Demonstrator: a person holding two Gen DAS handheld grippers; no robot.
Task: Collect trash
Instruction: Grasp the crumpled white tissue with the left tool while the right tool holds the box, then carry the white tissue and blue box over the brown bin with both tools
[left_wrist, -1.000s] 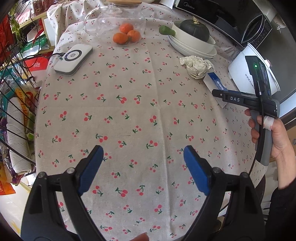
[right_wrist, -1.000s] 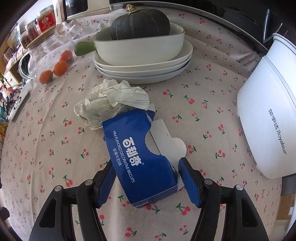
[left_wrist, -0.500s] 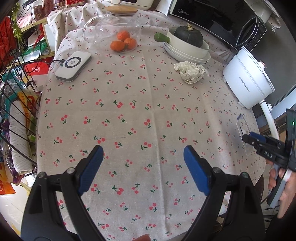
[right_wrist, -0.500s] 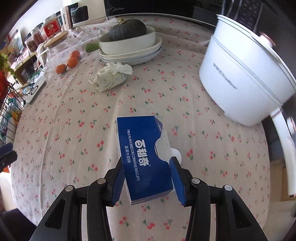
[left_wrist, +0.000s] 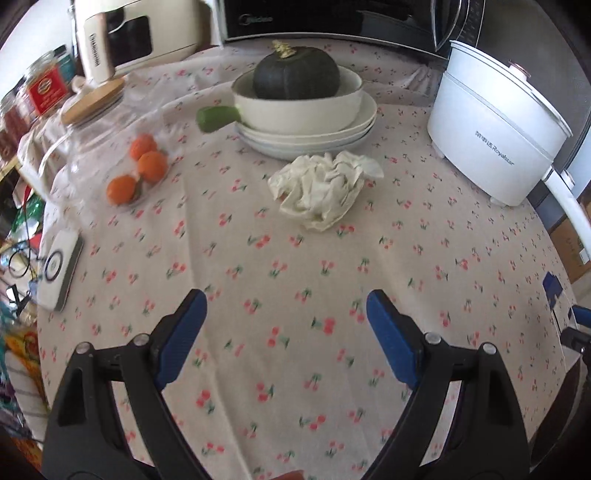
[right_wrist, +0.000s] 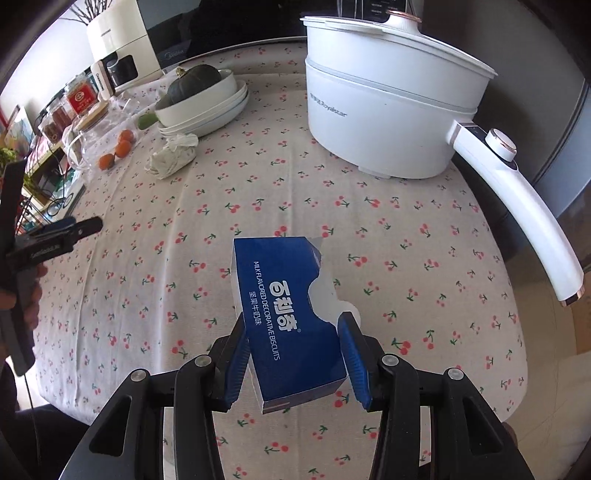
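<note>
Biscuit box (right_wrist: 288, 321): glossy blue card, torn white edge. Crumpled wad (left_wrist: 325, 192): soft matt paper. Tablecloth (left_wrist: 295, 266): matt woven cloth, cherry print. Cooker (right_wrist: 388, 110): smooth white plastic. Jar lid (left_wrist: 92, 101): pale wood

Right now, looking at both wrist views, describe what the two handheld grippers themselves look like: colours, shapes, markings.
Both match: the left gripper and right gripper have black angular linkage arms with silver rivets, ending in flat blue pads. Seen from the right wrist view, the left gripper has a black body with small white lettering, unreadable here, and a grey handle.
</note>
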